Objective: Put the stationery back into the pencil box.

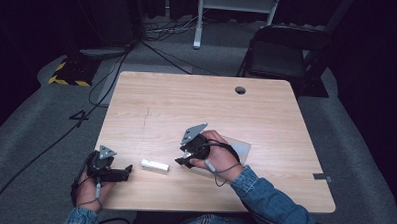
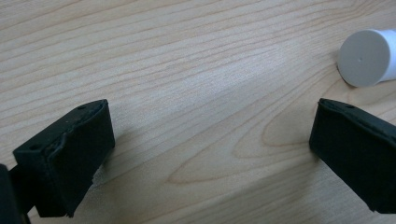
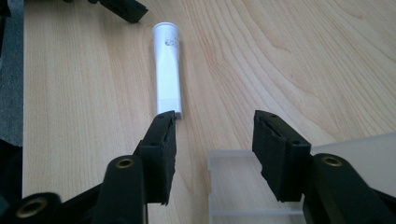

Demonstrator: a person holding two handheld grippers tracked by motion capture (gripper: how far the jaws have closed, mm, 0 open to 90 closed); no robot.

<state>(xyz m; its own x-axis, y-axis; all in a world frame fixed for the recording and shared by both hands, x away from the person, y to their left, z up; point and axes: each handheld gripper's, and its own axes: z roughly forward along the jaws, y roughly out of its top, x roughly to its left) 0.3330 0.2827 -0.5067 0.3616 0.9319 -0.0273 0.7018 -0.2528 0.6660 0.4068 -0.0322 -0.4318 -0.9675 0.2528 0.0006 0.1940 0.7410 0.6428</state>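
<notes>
A white tube lies flat on the wooden table, near the front edge, between my two grippers. My left gripper rests at the front left, pointing right at the tube, jaws wide open and empty. The tube's round cap end sits just beyond its right jaw. My right gripper is just right of the tube, open with nothing between its jaws. In the right gripper view the tube stretches away ahead of the left jaw. A clear plastic tray lies beneath this gripper.
The clear tray shows partly under the right hand. A cable hole is at the table's far right. A black folding chair stands behind the table, and cables run over the floor at the left.
</notes>
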